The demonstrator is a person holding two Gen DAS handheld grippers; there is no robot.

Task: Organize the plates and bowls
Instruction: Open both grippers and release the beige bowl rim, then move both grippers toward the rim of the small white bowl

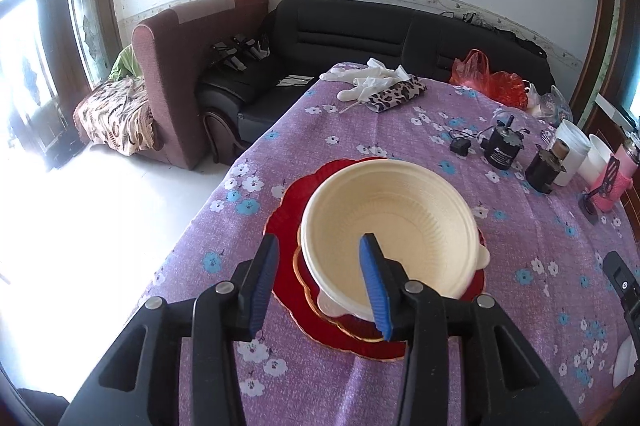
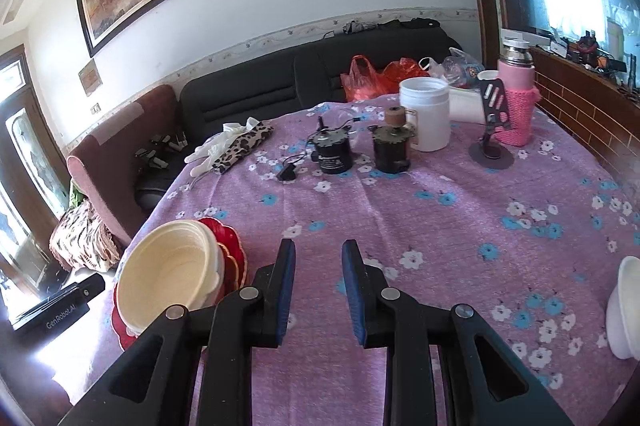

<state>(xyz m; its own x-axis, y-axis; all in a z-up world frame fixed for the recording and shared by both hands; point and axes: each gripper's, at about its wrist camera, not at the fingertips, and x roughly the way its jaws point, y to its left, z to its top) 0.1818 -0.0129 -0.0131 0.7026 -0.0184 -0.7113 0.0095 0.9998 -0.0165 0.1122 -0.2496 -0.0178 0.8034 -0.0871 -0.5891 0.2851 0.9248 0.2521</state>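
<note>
Cream bowls (image 1: 392, 222) sit nested on a stack of red scalloped plates (image 1: 288, 202) near the table's left edge. My left gripper (image 1: 320, 244) is open and straddles the near left rim of the top bowl: one blue pad is inside the bowl, the other outside, and neither presses on it. In the right wrist view the same cream bowls (image 2: 168, 274) and red plates (image 2: 230, 242) lie at the lower left. My right gripper (image 2: 319, 244) hangs open over bare tablecloth with nothing between its pads. A white bowl (image 2: 626, 306) stands at the right edge.
On the purple flowered tablecloth (image 2: 440, 226) further back stand two dark motors (image 2: 334, 154), a white tub (image 2: 426, 114), a pink covered flask (image 2: 518, 98), a phone stand (image 2: 492, 150), a leopard pouch (image 2: 244, 146) with white gloves, and red bags (image 2: 368, 74). Sofas lie beyond the table's left and far edges.
</note>
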